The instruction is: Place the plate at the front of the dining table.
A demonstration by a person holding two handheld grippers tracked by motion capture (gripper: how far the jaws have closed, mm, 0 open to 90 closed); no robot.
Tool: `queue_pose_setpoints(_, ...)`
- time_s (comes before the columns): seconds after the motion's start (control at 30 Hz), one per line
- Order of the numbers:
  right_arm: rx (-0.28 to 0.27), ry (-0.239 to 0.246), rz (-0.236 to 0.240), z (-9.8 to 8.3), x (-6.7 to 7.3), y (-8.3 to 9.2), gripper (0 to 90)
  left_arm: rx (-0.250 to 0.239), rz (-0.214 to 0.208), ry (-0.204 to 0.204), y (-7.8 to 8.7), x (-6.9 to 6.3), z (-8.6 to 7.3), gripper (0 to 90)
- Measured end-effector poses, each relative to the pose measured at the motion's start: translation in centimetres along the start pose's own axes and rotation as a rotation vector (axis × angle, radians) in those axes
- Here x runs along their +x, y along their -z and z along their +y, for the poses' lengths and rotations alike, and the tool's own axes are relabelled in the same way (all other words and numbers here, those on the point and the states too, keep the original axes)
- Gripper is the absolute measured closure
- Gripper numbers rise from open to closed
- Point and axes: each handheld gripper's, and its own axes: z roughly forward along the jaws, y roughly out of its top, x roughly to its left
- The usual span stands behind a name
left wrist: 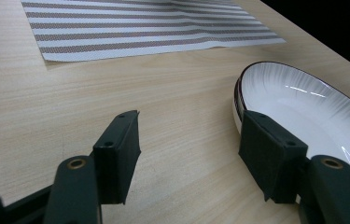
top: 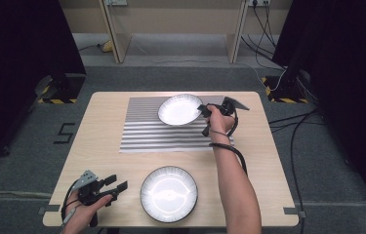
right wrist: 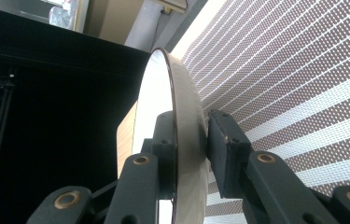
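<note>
Clamping the far plate [top: 179,110] by its rim, the right gripper [top: 205,113] apparently tilts it; left jaws apart.

Your white plate [top: 179,109], dark-rimmed with fine ribbing, sits at the far right part of the striped mat [top: 146,131], its right edge clamped between your right gripper [top: 205,111] jaws. The right gripper view shows it edge-on.
</note>
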Motion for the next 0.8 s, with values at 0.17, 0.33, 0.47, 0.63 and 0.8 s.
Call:
queue_pose_setpoints(0.17, 0.008, 0.004, -0.021, -0.1, -0.3, -0.6, 73.2, 0.0, -0.002, 0.001, 0.0, 0.0, 0.0, 37.8)
queue_pose_setpoints(0.33, 0.013, 0.009, -0.037, -0.3, -0.6, -1.1, 73.0, 0.001, -0.003, 0.001, 0.0, 0.0, 0.0, 37.9)
queue_pose_setpoints(0.47, 0.013, -0.001, -0.036, -0.3, -0.7, -1.2, 72.9, 0.0, -0.003, 0.001, 0.0, 0.0, 0.0, 37.9)
queue_pose_setpoints(0.63, 0.012, -0.005, -0.045, -0.2, -1.0, -1.4, 72.8, 0.003, -0.003, -0.004, -0.1, 0.0, -0.1, 37.9)
queue_pose_setpoints(0.8, 0.013, -0.006, -0.053, -0.2, -1.2, -1.5, 72.4, 0.003, -0.003, -0.004, -0.1, 0.0, -0.1, 38.1)
